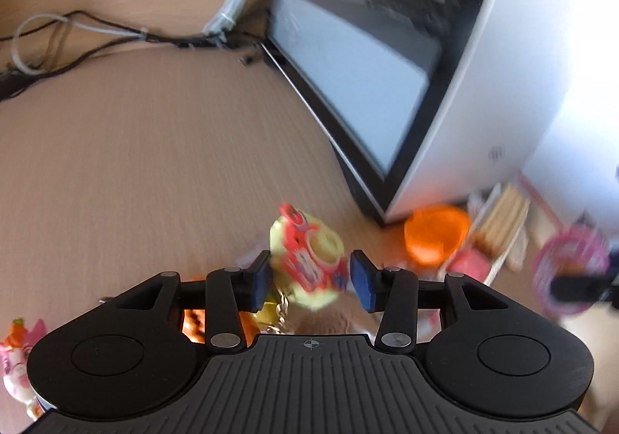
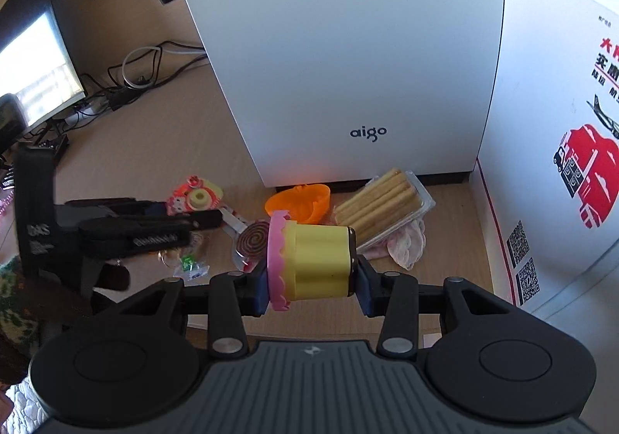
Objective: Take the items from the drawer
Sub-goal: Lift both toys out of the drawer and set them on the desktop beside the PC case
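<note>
In the left wrist view, my left gripper (image 1: 311,281) is open. A blurred yellow-green and red toy camera (image 1: 309,263) lies between its blue pads, on the wooden tabletop (image 1: 154,163). The right wrist view shows the same toy camera (image 2: 197,198) beside the left gripper's black fingers (image 2: 154,221). My right gripper (image 2: 313,287) is shut on a yellow toy cake (image 2: 317,259) with a pink frilled rim, held sideways above the table. That pink rim (image 1: 568,267) shows at the far right of the left wrist view. No drawer is in view.
A tall white "aigo" case (image 2: 348,47) stands behind the items, with a printed white carton (image 2: 561,124) on the right. In front of the case lie an orange bowl (image 2: 300,201), a pack of biscuit sticks (image 2: 383,201) and a spiral lollipop (image 2: 251,240). A monitor (image 2: 35,66) and cables (image 1: 96,35) sit to the left.
</note>
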